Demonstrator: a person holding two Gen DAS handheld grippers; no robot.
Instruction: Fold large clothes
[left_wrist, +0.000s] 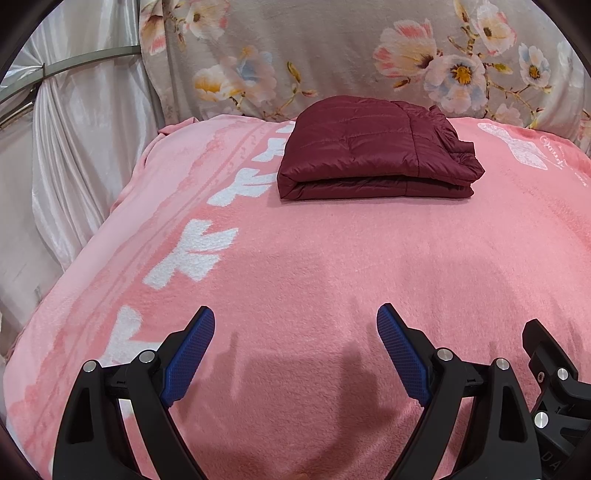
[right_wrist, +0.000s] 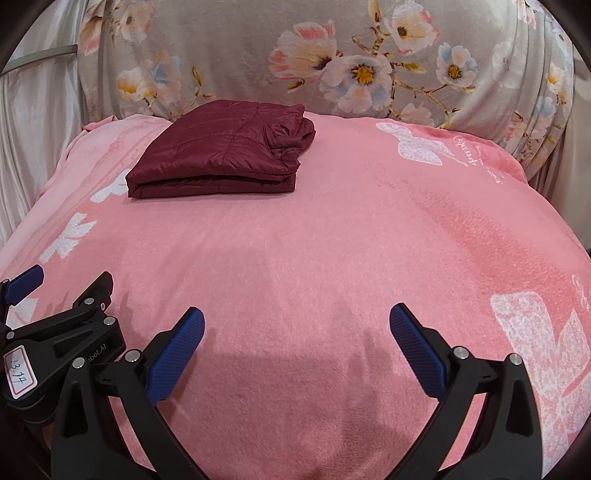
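To my far left hangs a shiny white curtain (left_wrist: 74, 140), close against the edge of the bed; if I swing wide on that side, a finger could snag its folds and drag it over the pink blanket (left_wrist: 314, 266). My left gripper (left_wrist: 295, 325) hovers low over the near part of the blanket, jaws spread wide with nothing between the blue pads, and my right gripper (right_wrist: 297, 325) sits just beside it in the same state, wide apart and empty. They are near enough that I judge they could knock together if I bring both inward at once. The maroon puffer jacket (left_wrist: 373, 151) lies well ahead of both, near the far edge of the bed below the floral cover (left_wrist: 332, 48), and it looks folded already into a neat stack. That is where I see the most risk: the fabric looks slick and puffy, so a poke or a shallow pinch on the top layer alone could slide it off the lower one and spring the fold open. On its right end the bunched part looks loosest, and a tug there would likely undo it.
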